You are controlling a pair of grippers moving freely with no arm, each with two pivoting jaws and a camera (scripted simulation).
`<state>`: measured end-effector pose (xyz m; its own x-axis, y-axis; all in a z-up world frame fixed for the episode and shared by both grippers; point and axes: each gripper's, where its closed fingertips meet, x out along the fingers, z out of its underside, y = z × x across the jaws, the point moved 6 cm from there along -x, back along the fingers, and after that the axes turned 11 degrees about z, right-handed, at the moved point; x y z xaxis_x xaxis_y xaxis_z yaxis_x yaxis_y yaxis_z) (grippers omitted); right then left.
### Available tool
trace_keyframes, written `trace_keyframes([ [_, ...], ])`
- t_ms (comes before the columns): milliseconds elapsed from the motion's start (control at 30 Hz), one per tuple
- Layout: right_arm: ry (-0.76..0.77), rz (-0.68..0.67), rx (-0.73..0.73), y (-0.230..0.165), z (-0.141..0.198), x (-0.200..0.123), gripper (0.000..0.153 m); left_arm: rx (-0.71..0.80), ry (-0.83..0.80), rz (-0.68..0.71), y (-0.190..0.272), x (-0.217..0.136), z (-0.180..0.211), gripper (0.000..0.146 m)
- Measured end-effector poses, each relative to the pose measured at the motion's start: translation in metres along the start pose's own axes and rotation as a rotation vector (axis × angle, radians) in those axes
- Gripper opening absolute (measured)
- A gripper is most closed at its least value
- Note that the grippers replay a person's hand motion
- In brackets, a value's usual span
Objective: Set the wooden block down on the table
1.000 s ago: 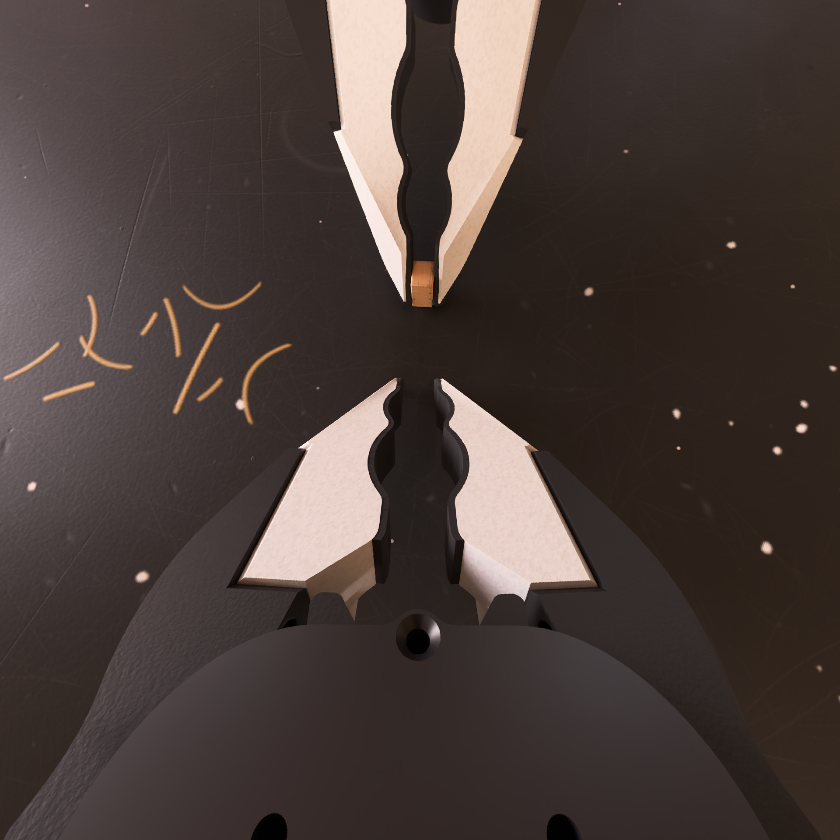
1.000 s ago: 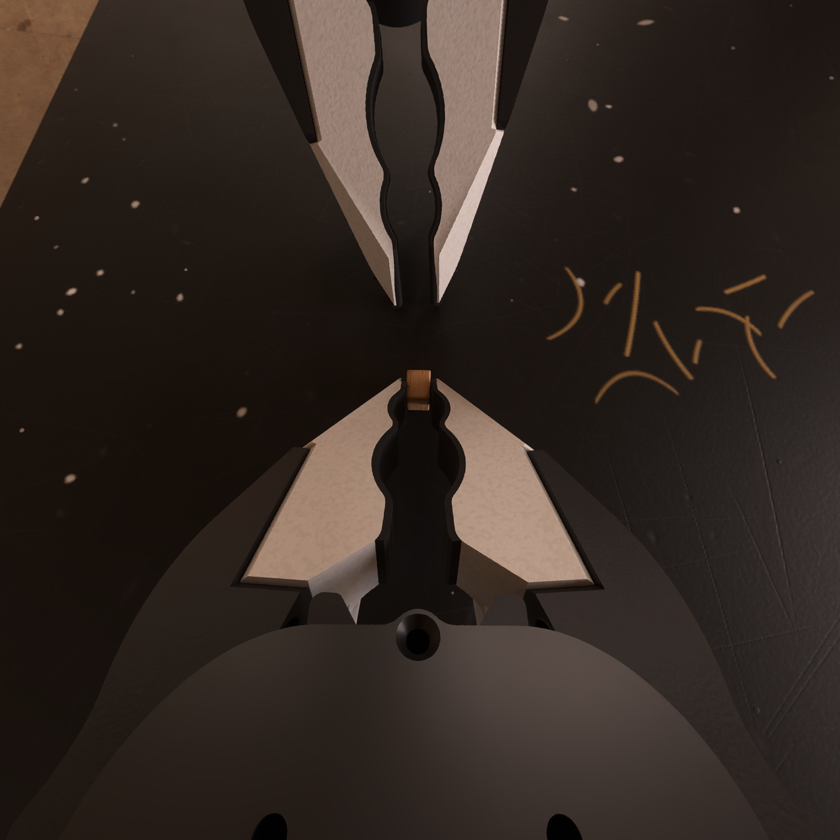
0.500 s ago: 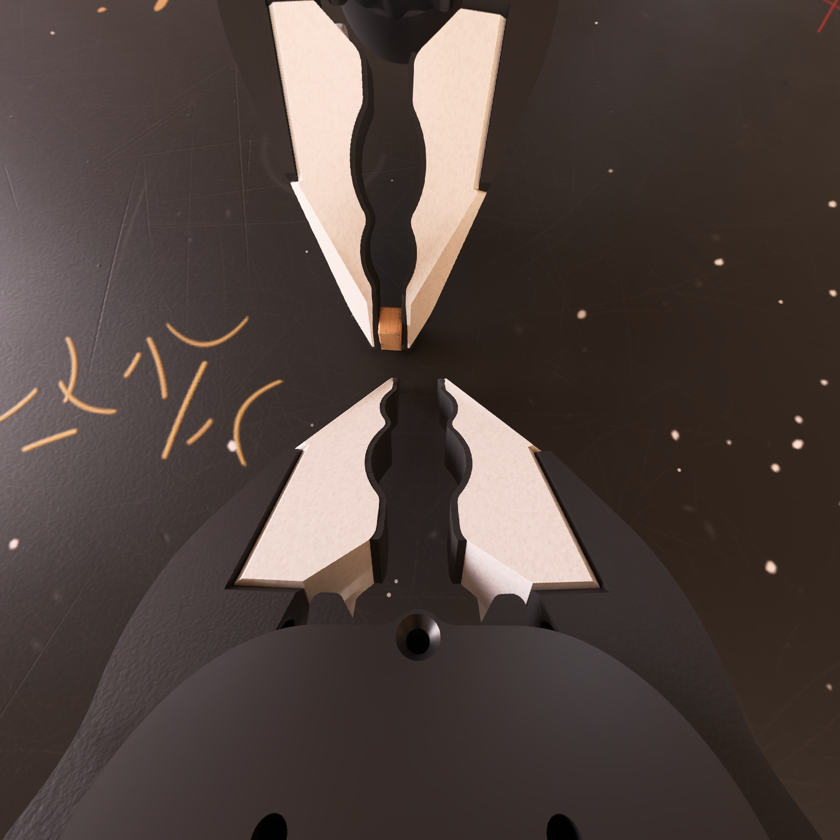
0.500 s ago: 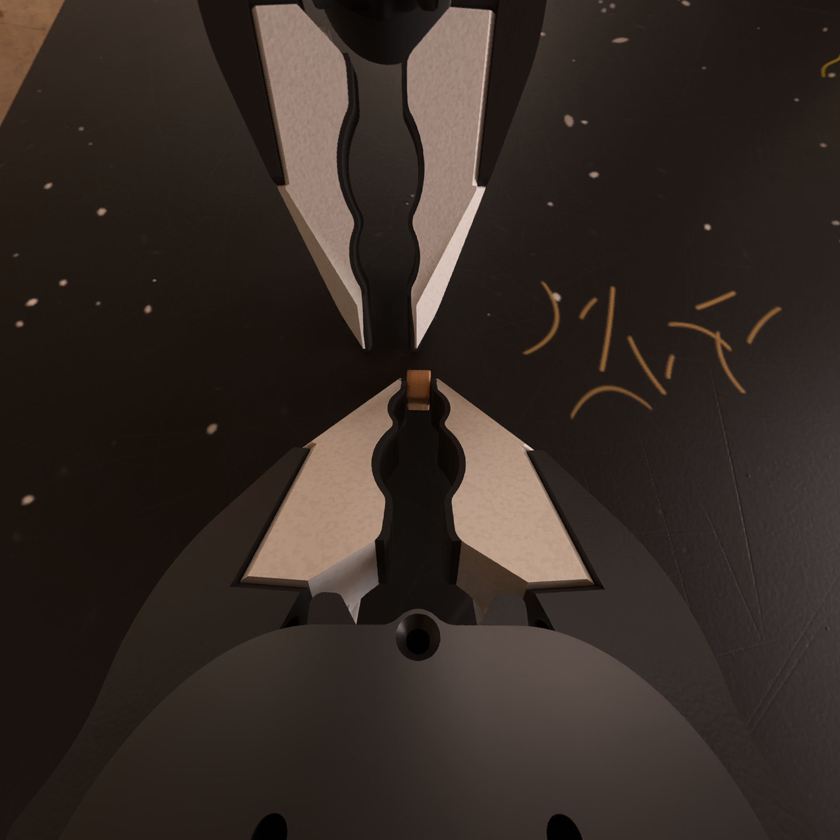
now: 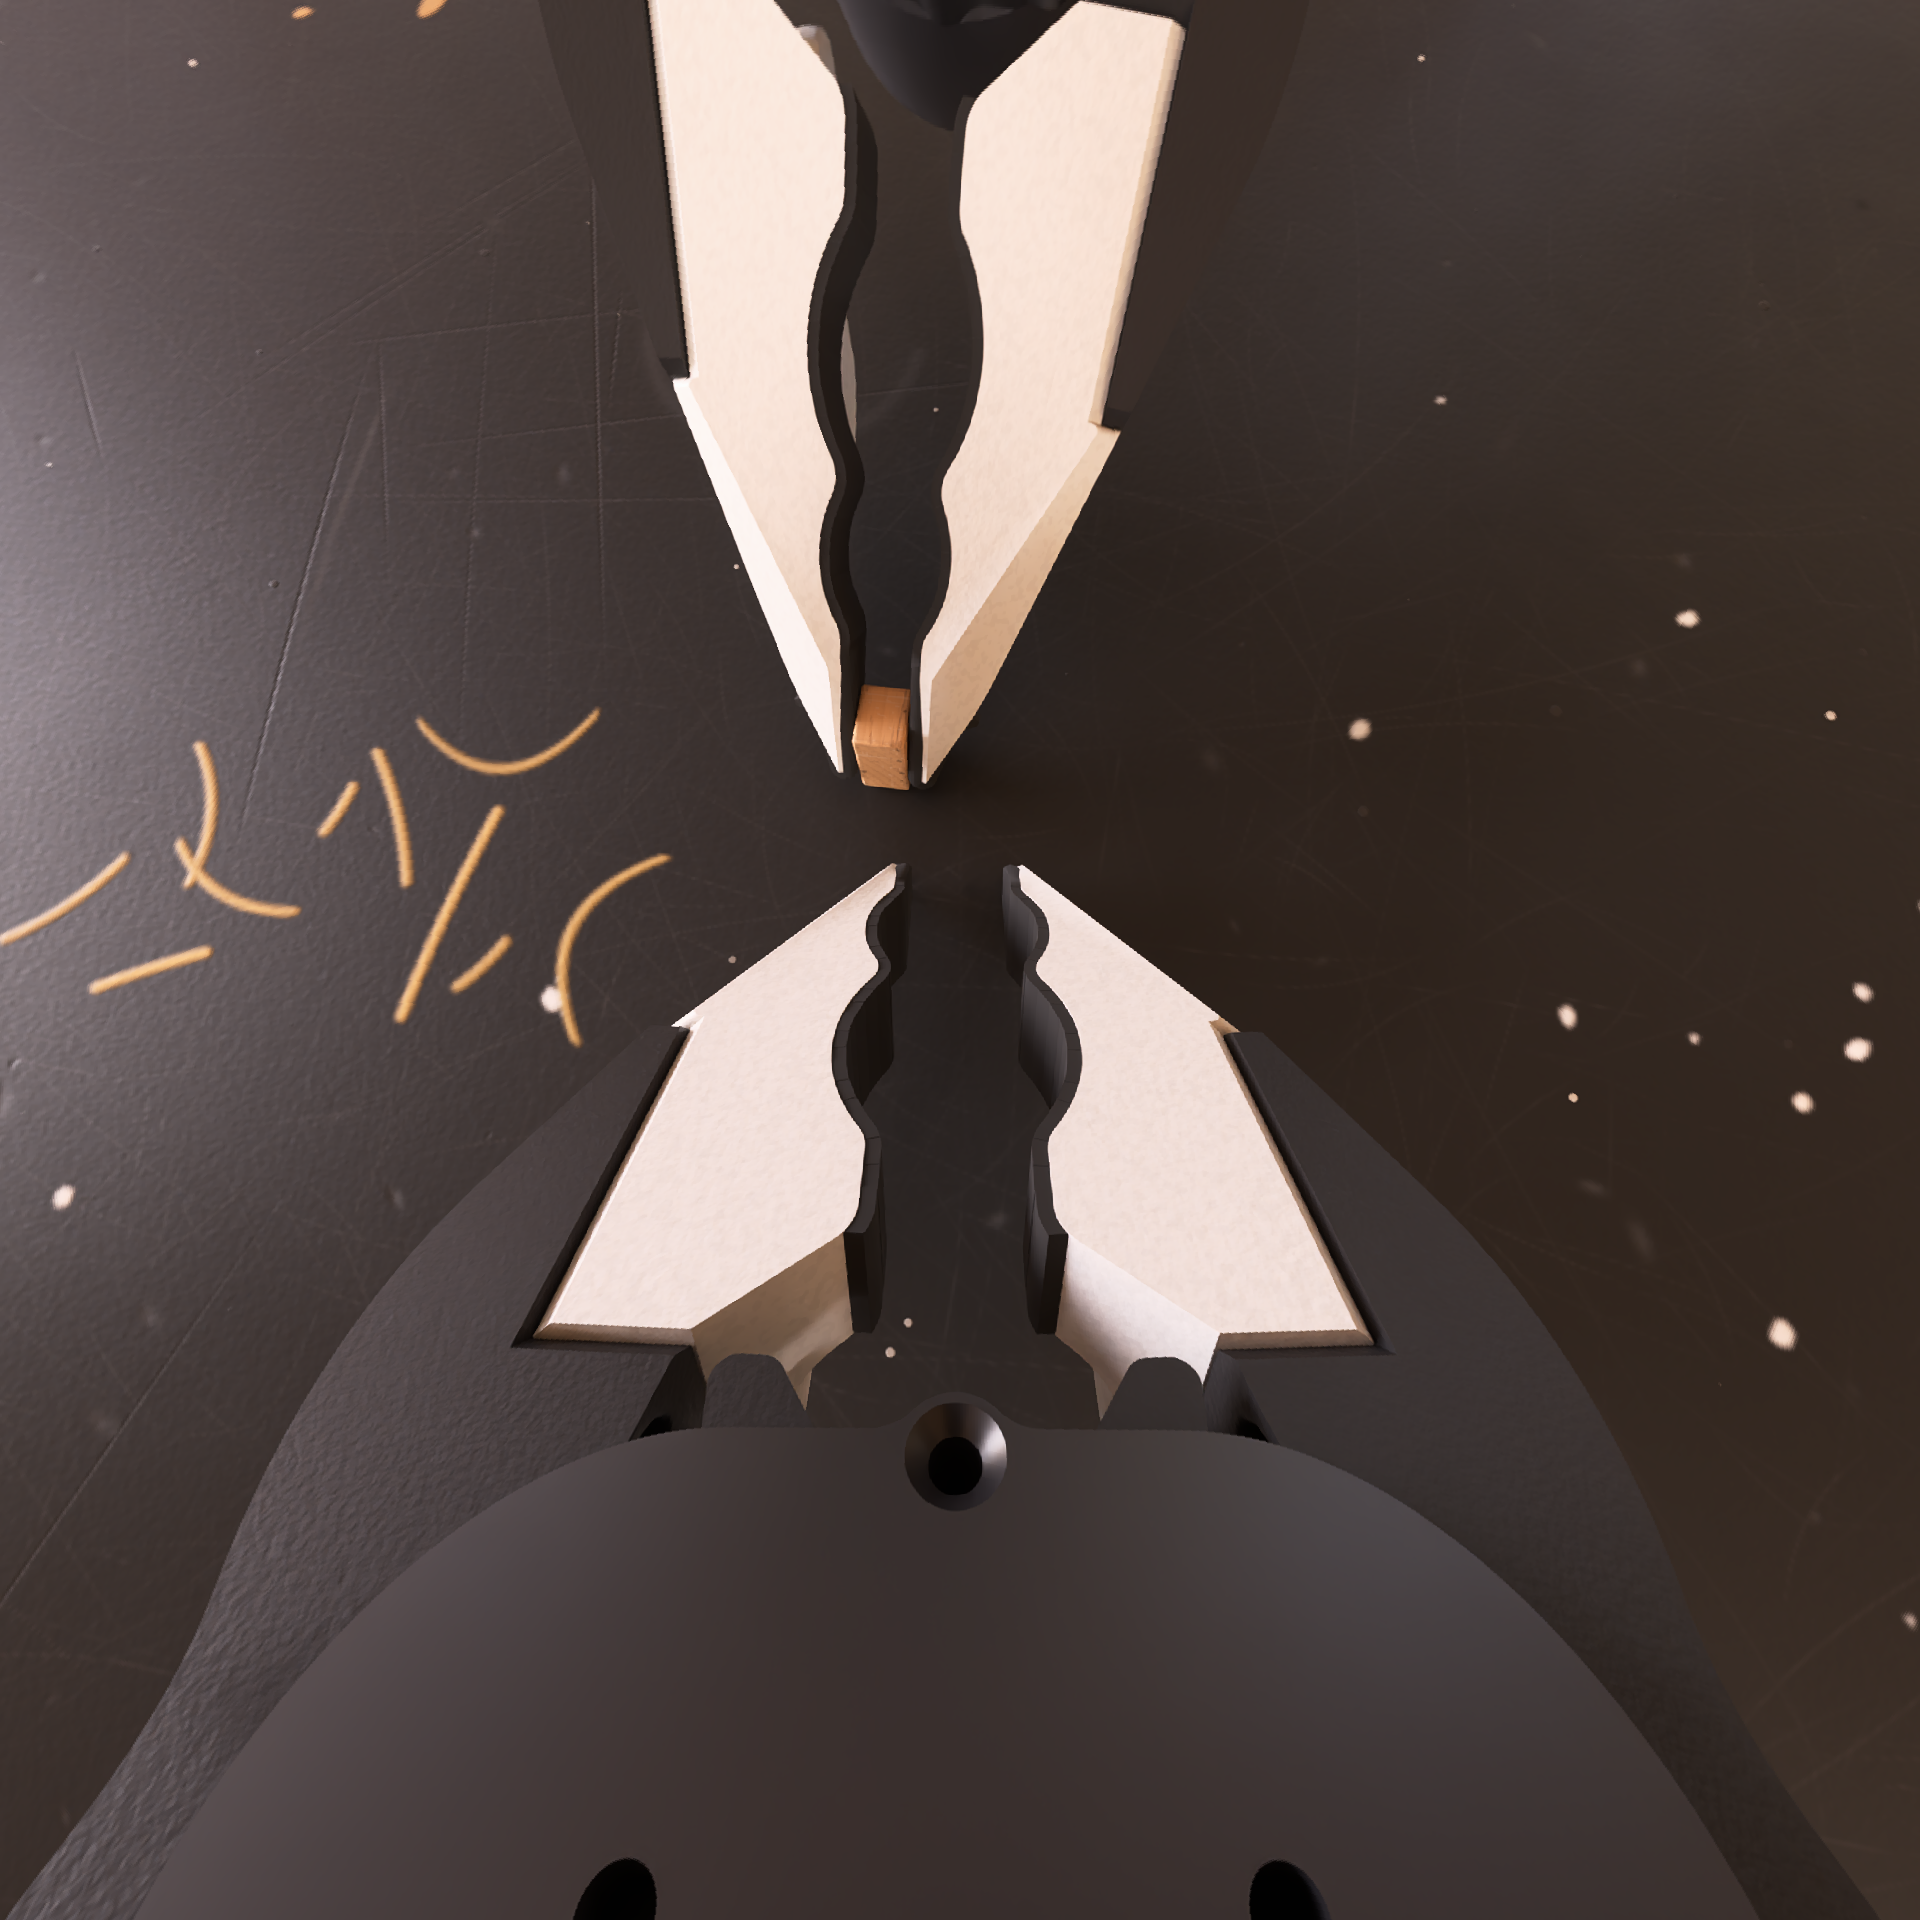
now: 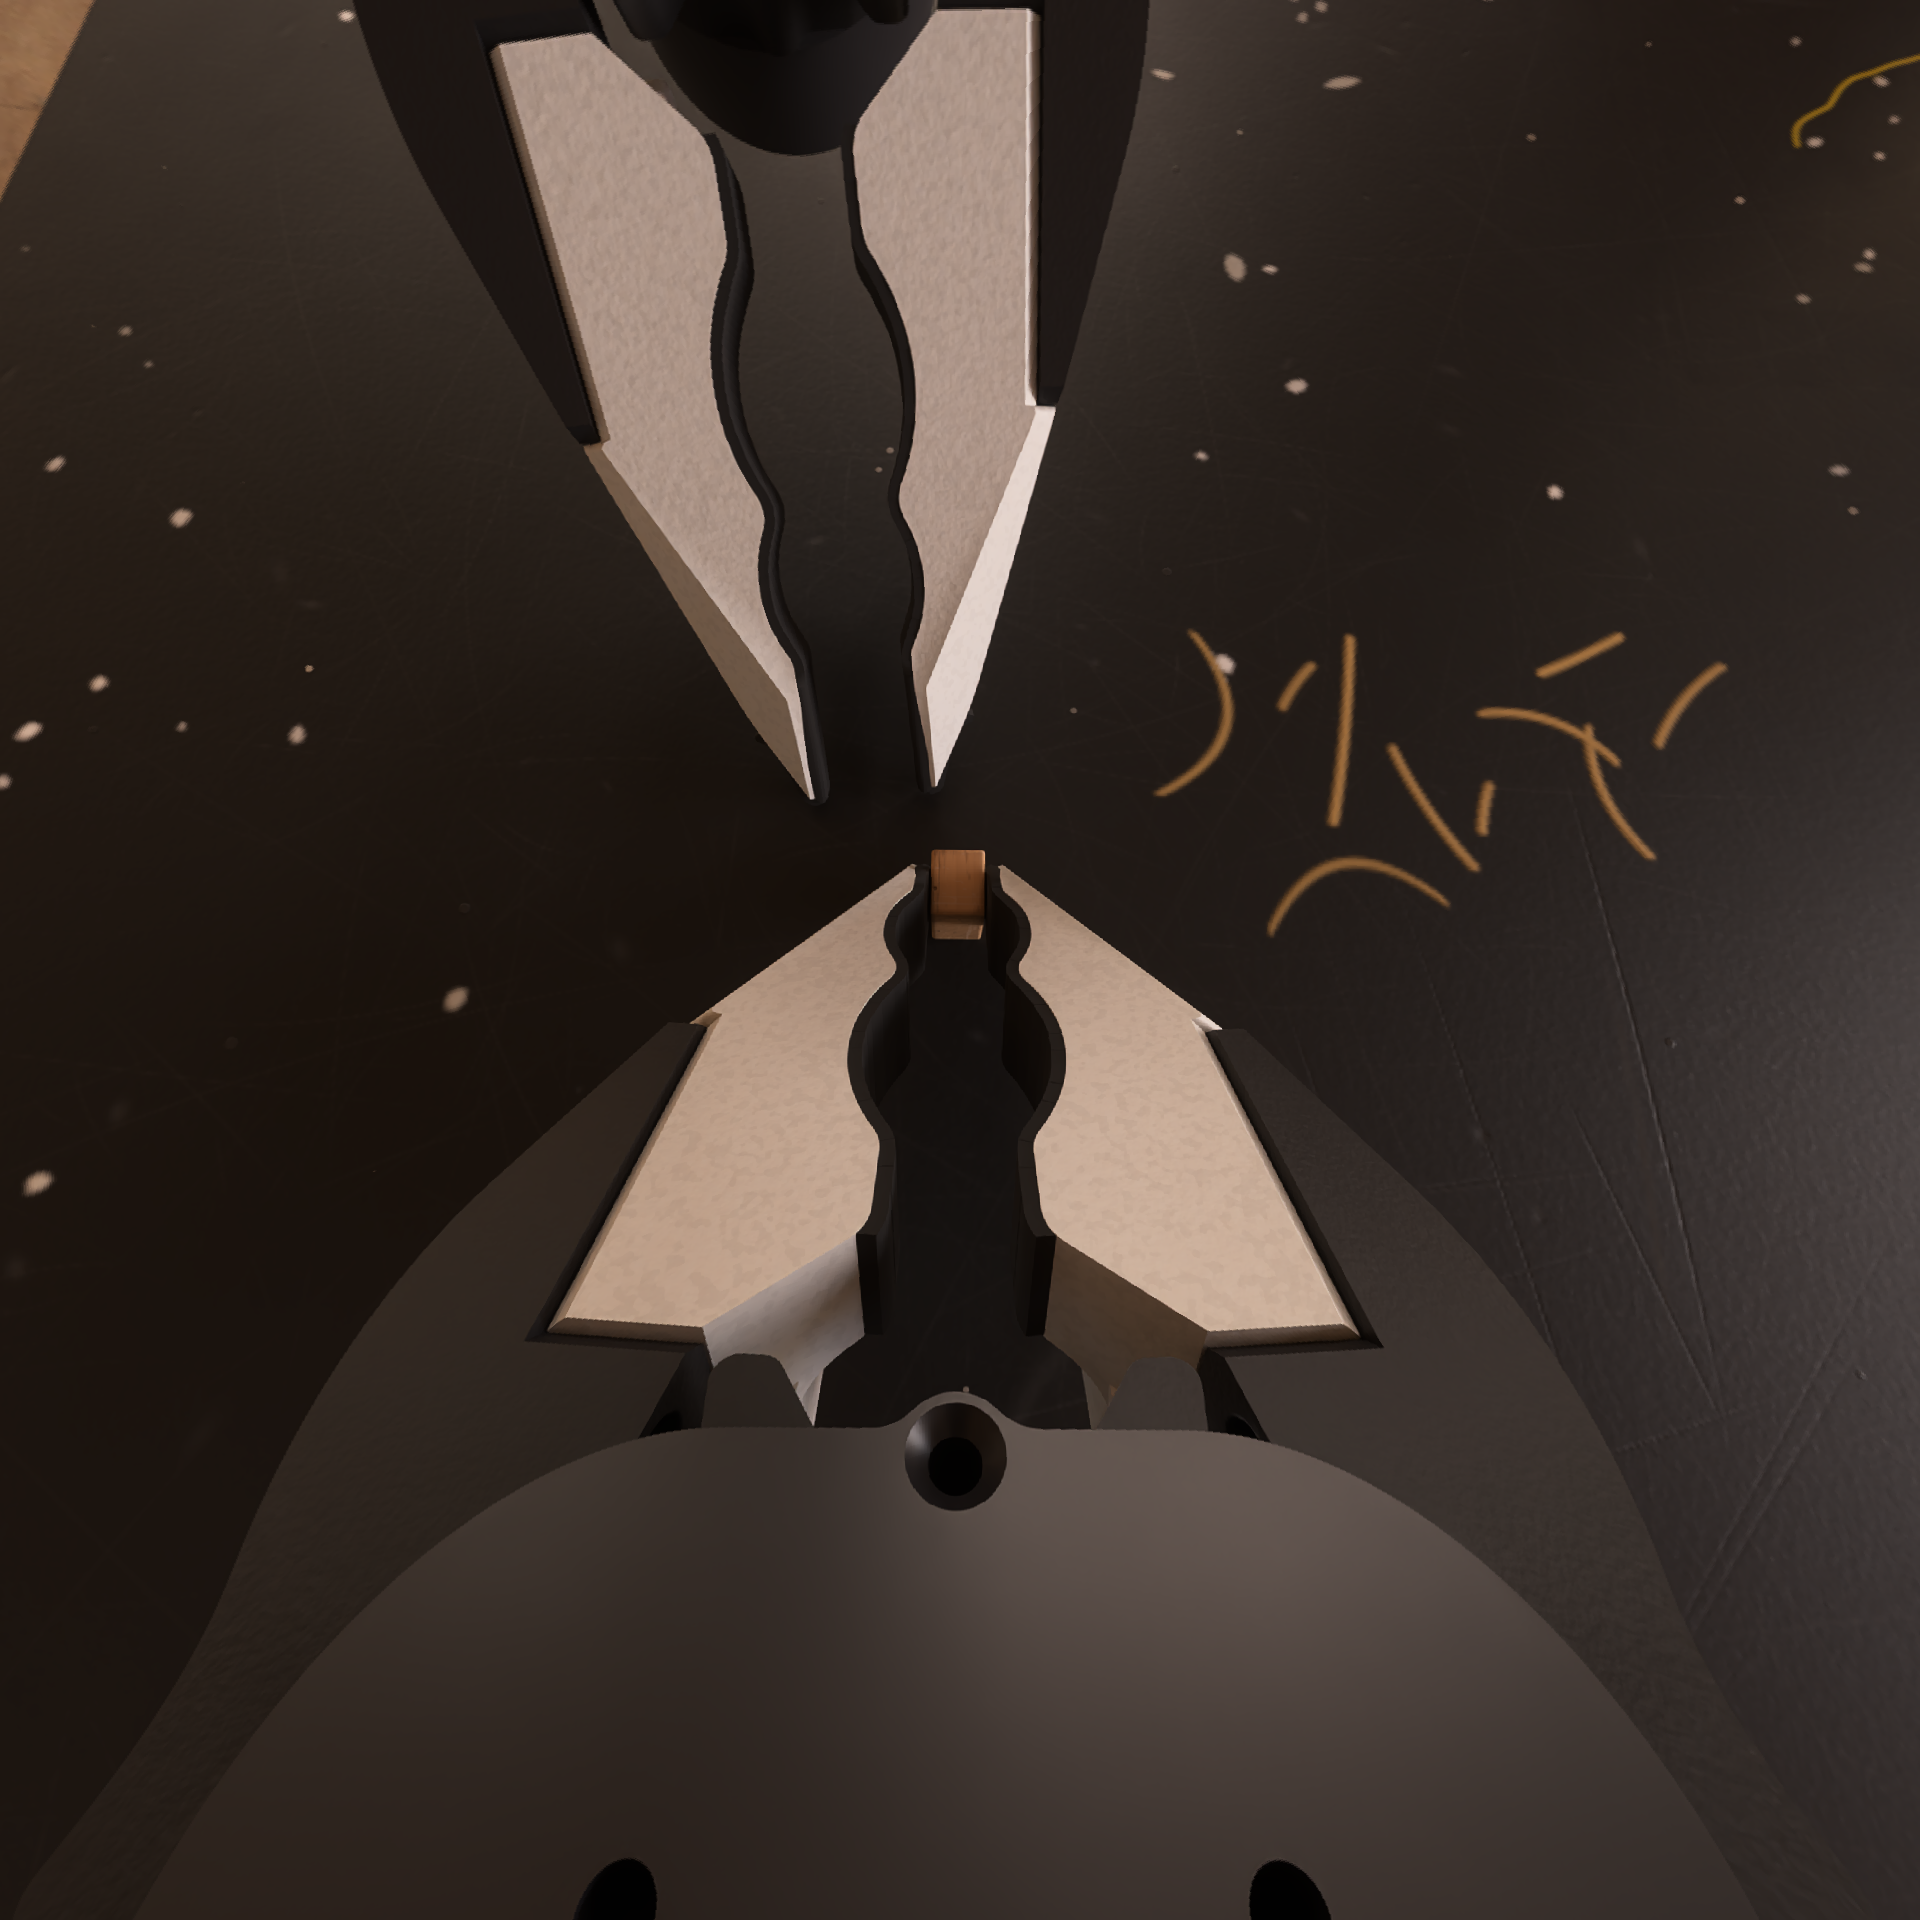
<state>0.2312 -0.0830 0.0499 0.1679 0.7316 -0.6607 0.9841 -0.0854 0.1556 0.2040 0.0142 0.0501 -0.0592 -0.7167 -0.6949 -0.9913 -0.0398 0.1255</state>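
A small wooden block (image 6: 957, 891) is pinched between the tips of my right gripper (image 6: 957, 871), which is shut on it just above the dark table (image 6: 312, 935). In the left wrist view the same block (image 5: 881, 738) shows between the right gripper's tips (image 5: 883, 774), facing me. My left gripper (image 5: 953, 871) is open and empty, its tips a short way from the block. In the right wrist view the left gripper (image 6: 873, 795) shows opposite, jaws apart. Whether the block touches the table is hard to tell.
Orange curved marks lie on the dark table, left of the grippers in the left wrist view (image 5: 416, 862) and on the right in the right wrist view (image 6: 1434, 769). Pale specks dot the surface. A tan edge (image 6: 21, 94) shows at the top left.
The two grippers have come closer tip to tip over the last second. The block stays held in the right gripper. The left gripper stays open.
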Motion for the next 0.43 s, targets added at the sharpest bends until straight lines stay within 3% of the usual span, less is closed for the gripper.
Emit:
trace_keyframes([
  [167,-0.023,0.025,0.017,0.0004,-0.0003,-0.0054,0.021,0.0,0.004,-0.029,0.0012,-0.0003,0.0004,0.018],
  [433,-0.061,0.091,-0.004,-0.0016,-0.0006,-0.0077,0.025,0.015,0.021,-0.051,0.0033,-0.0041,0.0021,0.02],
])
